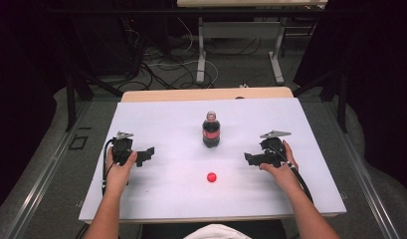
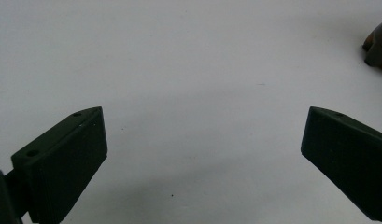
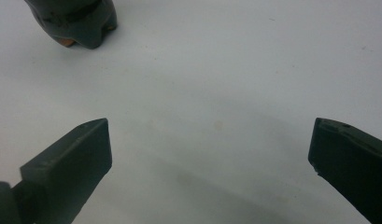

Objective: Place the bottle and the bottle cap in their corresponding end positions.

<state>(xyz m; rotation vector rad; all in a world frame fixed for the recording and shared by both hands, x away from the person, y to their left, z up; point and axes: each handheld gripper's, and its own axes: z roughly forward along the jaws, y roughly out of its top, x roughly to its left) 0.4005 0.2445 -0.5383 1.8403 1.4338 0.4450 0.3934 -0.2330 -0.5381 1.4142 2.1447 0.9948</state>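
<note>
Forearms enter from the near edge of the bench, one toward each side, each hand holding a gripper low over the white surface.

Left gripper: positioned near the left edge, roughly midway between the near and far edges. Jaws are spread wide and hold nothing. In the left gripper view only bare bench surface lies between the jaws; a dark rounded shape at the upper right corner of that view is probably the base of the bottle, though too little of it is visible to confirm.

Right gripper: positioned toward the right edge, level with the left gripper. Jaws are likewise spread wide and empty. In the right gripper view the bench is bare between the jaws.

Bottle: stands upright at the centre of the bench, between the two grippers and slightly beyond them, apart from both. Contents are dark; the label is red. Its lobed base appears at the upper left of the right gripper view.

Red cap: lies on the bench surface on the near side of the bottle, well apart from it and from both grippers.
</note>
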